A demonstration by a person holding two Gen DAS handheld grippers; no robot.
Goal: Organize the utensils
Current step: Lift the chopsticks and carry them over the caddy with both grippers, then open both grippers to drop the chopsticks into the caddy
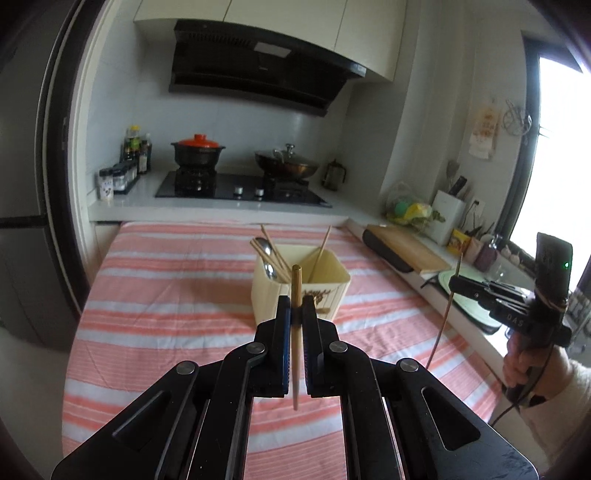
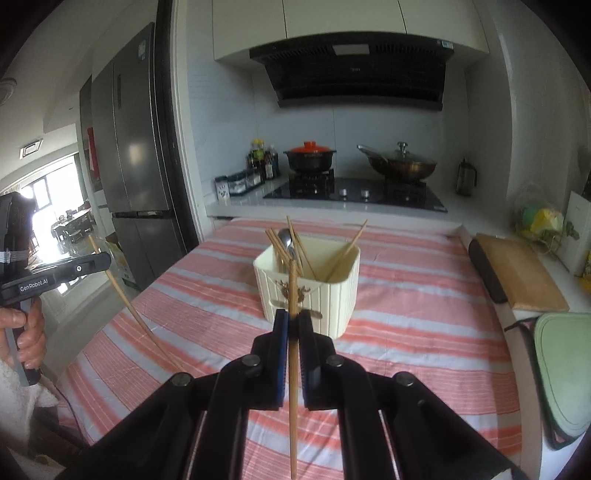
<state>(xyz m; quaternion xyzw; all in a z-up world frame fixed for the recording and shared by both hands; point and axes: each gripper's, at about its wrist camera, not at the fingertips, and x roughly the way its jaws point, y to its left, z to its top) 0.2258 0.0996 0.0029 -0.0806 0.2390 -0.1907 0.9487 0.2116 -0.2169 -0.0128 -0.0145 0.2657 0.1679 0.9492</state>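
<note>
Chopsticks (image 2: 291, 332) are being sorted: several and a spoon (image 1: 271, 271) are already sitting in the cream holder (image 1: 332, 291) at 12 o'clock on the striped tabletop (image 1: 166, 295). Left gripper (image 1: 296, 306) and right gripper (image 2: 293, 321) are each pinching one chopstick upright, fingers nearly closed, both still to drop.

A black range hood (image 2: 354, 70) hangs under pale wall cabinets (image 2: 347, 22) against a white tiled wall (image 2: 229, 122). Below the hood lies a black glass hob (image 2: 354, 195) set in a white counter (image 1: 122, 199). Left of the hood stands a tall steel refrigerator (image 2: 136, 147), and beyond it daylight floods a far room through a window (image 2: 55, 184). Right of the hood, another bright window (image 1: 557, 147) lights the side counter, where a wooden cutting board (image 2: 517, 273) rests. In front of the hood, a pink and white striped cloth (image 1: 166, 295) covers the worktop.
</note>
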